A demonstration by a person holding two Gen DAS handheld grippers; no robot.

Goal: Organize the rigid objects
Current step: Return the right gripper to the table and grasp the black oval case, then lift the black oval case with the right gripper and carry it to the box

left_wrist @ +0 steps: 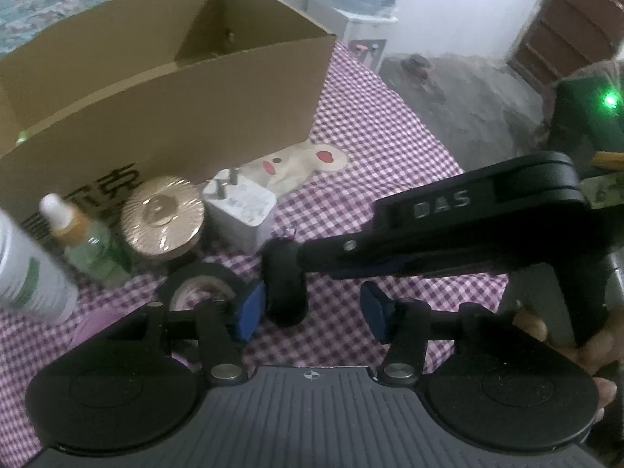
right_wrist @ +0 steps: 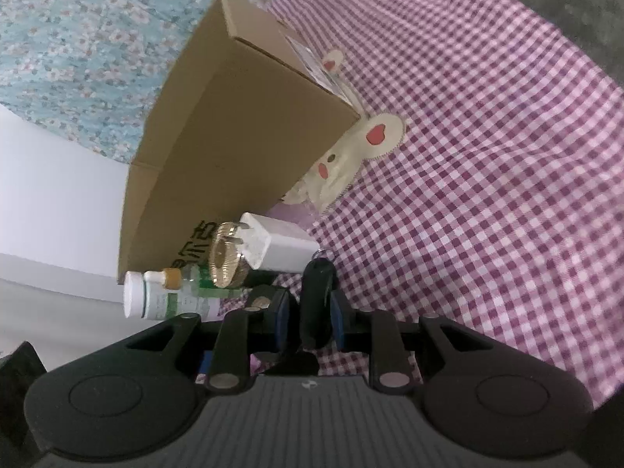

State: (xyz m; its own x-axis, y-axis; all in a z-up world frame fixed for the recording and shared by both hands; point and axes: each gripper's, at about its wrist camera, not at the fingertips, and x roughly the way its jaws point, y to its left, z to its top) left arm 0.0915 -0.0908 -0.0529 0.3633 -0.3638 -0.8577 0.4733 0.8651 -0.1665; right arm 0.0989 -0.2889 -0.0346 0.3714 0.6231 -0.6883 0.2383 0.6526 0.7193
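Note:
My right gripper is shut on a black key fob with a small ring at its tip, held just above the pink checked cloth. In the left wrist view the same fob hangs between the blue pads of my left gripper, which is open; the left pad is close beside the fob and the right pad stands apart. The right gripper's black finger reaches in from the right. An open cardboard box stands behind.
Along the box front lie a white charger plug, a gold round lid, a black tape roll, a small green dropper bottle and a white bottle. A bunny patch is on the cloth. Grey floor lies beyond the edge.

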